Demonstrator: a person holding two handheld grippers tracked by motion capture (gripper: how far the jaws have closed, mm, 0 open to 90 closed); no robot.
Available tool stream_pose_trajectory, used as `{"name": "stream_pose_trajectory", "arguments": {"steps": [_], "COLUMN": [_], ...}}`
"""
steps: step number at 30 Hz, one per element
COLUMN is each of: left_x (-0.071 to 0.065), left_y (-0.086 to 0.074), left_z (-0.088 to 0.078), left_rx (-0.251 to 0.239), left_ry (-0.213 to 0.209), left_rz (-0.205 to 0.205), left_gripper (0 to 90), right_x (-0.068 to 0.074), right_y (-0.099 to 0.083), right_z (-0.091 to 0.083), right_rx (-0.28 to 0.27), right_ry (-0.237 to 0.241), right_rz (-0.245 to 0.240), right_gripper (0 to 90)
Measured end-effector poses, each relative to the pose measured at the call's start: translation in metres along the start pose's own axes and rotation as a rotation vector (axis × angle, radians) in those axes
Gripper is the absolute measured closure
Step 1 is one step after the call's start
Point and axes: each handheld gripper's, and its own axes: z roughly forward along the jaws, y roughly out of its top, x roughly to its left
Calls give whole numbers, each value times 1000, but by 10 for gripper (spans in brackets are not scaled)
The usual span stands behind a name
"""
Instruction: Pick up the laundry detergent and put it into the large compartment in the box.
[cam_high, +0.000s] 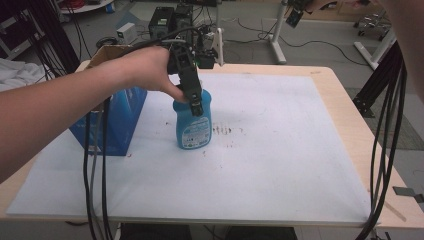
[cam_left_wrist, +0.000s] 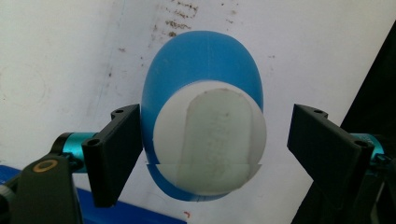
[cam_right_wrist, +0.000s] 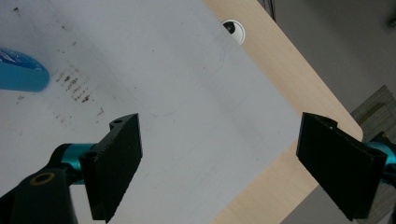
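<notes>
One rounded blue plastic bottle (cam_high: 193, 125), flat white cap (cam_left_wrist: 210, 140).

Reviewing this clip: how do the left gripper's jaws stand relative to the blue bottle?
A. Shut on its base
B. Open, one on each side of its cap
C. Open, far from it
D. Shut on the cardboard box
B: in the left gripper view, the left gripper has its jaws spread to either side of the blue bottle and its white cap.

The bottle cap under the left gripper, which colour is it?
White, on a blue bottle; the cap shows best in the left gripper view.
</notes>
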Motion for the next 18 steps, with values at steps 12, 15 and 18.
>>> {"name": "stream_pose_trajectory", "arguments": {"steps": [12, 15, 18], "left_x": [1, 1, 1], "left_y": [0, -1, -1], "left_z": [2, 3, 3], "left_rx": [-1, -5, 0], "left_ry": [5, 2, 1], "left_rz": [-6, -10, -8], "left_gripper": [185, 190, 197], "right_x": [0, 1, 1], "right_y": [0, 0, 0], "right_z": [1, 2, 1], "right_rx": [3, 4, 3], "right_ry": [3, 3, 3], "right_rz": [-2, 1, 1], "right_gripper": [136, 137, 137]}}
